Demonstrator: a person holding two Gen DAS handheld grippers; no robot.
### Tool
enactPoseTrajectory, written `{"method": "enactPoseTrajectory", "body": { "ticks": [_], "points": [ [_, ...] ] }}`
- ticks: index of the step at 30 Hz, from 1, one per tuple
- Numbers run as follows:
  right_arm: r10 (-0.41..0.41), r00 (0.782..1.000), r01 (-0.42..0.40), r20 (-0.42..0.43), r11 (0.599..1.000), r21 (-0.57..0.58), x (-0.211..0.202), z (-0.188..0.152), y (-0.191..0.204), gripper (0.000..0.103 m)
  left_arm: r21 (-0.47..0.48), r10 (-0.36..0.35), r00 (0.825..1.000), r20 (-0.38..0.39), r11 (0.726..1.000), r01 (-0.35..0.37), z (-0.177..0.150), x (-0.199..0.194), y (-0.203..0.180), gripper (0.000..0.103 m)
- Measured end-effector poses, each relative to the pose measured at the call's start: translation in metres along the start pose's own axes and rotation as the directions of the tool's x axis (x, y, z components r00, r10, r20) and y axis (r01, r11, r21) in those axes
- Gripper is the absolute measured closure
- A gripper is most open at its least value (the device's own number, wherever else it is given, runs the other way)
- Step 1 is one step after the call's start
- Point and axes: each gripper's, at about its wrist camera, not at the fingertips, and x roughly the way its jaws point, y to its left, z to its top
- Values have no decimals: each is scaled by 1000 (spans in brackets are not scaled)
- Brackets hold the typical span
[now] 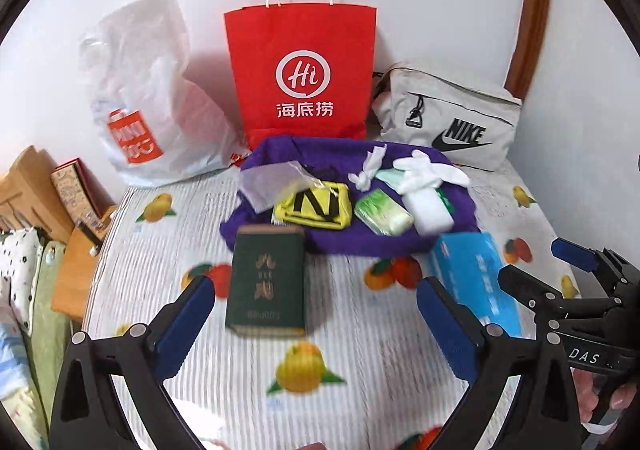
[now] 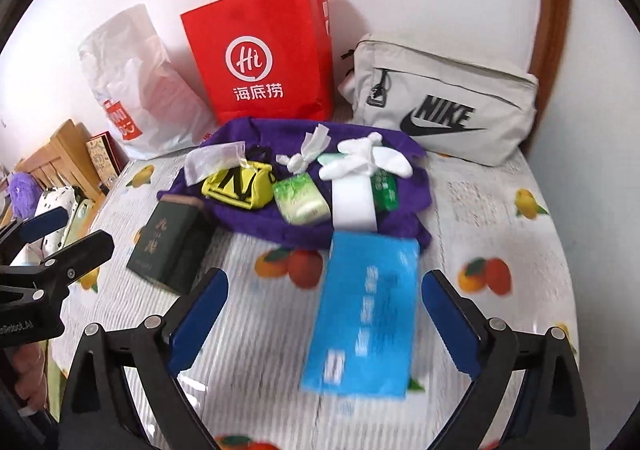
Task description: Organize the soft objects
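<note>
On the fruit-print bedsheet point(image 1: 312, 366) lies a purple cloth point(image 1: 360, 238) carrying a yellow pouch point(image 1: 316, 206), a green tissue pack point(image 1: 382, 216), a white pack point(image 1: 428, 210) and white gloves point(image 1: 424, 170). In front of it rest a dark green box point(image 1: 266, 286) and a blue tissue pack point(image 2: 364, 314). My left gripper point(image 1: 316, 290) hovers open over the green box, pads apart from it. My right gripper point(image 2: 326, 282) stands open above the blue pack, not touching it. Each gripper shows in the other view: the right gripper point(image 1: 536, 266), the left gripper point(image 2: 68, 234).
Against the wall stand a red paper bag point(image 1: 304, 66), a white plastic bag point(image 1: 144, 98) and a grey Nike bag point(image 1: 452, 118). A wooden headboard point(image 1: 32, 190) and pillows point(image 1: 20, 270) are at the left. A wooden frame point(image 1: 532, 10) rises at the back right.
</note>
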Motion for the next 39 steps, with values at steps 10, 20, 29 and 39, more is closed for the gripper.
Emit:
{"method": "enactPoseTrajectory", "body": {
  "ticks": [10, 20, 29, 39],
  "points": [
    [-9, 997, 8, 77, 1000, 23, -66, -61, 1, 0, -2, 11, 998, 56, 1000, -11, -64, -64, -11, 1],
    [-12, 993, 16, 121, 999, -33, -102, -98, 12, 0, -11, 7, 996, 90, 1000, -6, -100, -98, -18, 1],
    [-5, 991, 8, 134, 1000, -27, -112, -112, 11, 0, -16, 20, 994, 112, 1000, -19, -111, -113, -20, 1],
    [-7, 990, 11, 144, 1000, -25, -117, -114, 12, 0, -10, 23, 993, 113, 1000, -22, -115, -116, -19, 1]
  ]
}}
